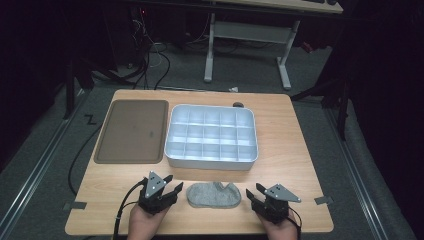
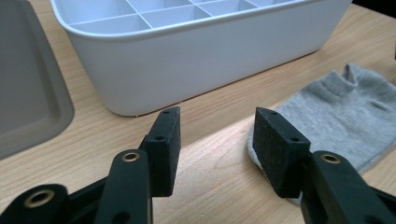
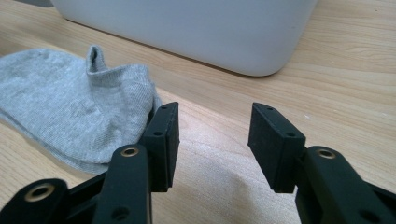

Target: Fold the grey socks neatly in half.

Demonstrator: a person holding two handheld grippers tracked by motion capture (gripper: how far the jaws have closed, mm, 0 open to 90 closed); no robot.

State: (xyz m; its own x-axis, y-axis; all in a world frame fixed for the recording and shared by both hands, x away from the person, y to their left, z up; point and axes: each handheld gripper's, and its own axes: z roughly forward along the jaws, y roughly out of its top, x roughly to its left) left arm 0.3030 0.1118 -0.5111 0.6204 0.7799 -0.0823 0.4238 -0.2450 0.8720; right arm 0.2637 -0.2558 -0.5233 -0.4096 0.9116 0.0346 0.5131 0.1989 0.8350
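Sock (image 1: 214, 195) lies flat on the table (image 1: 300, 150) between my grippers, long axis running side to side. Left gripper (image 1: 169, 185) and right gripper (image 1: 253, 192) both stand spread and empty, just beside its ends, roughly equally near.

High view: fixed above the table's (image 1: 295, 150) near edge, facing forward and down, far enough to take in the whole top. Left gripper view: low and close at the near edge, facing the grey sock (image 2: 336, 116) and white divided box (image 2: 196, 60). Right gripper view: equally low, sharing both.
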